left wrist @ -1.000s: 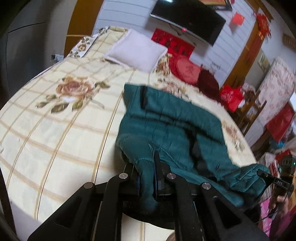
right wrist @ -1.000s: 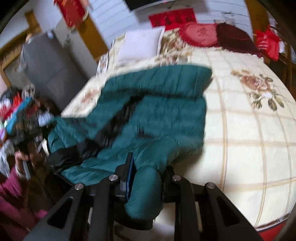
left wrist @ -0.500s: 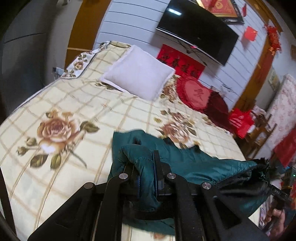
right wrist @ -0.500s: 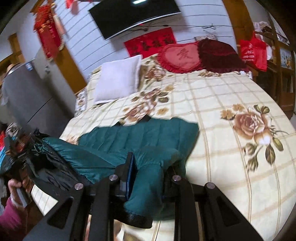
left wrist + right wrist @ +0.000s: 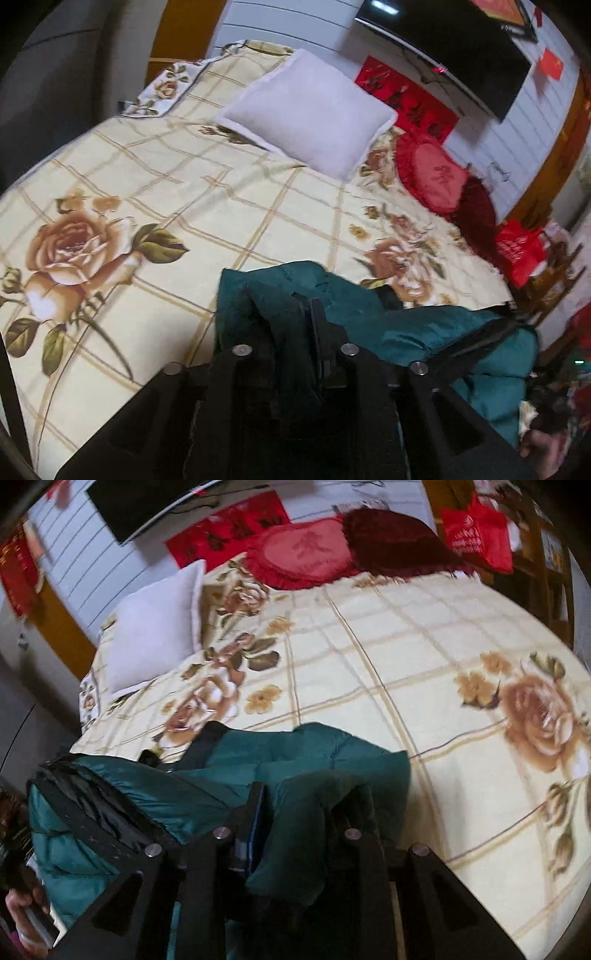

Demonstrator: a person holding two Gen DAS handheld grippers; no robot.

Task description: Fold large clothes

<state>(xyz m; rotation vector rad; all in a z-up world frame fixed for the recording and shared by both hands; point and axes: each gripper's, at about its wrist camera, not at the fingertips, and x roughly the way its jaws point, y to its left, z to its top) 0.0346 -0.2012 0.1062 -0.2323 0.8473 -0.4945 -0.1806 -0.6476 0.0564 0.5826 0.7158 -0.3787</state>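
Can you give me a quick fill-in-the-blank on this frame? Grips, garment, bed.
1. Both the left gripper and the right gripper are shut on a padded jacket coloured ____.
2. The jacket lies on a bedspread printed with large ____.
3. The plain pillow at the head of the bed is ____.
4. On the wall above the bed hangs a ____.

Missing: green; roses; white; television
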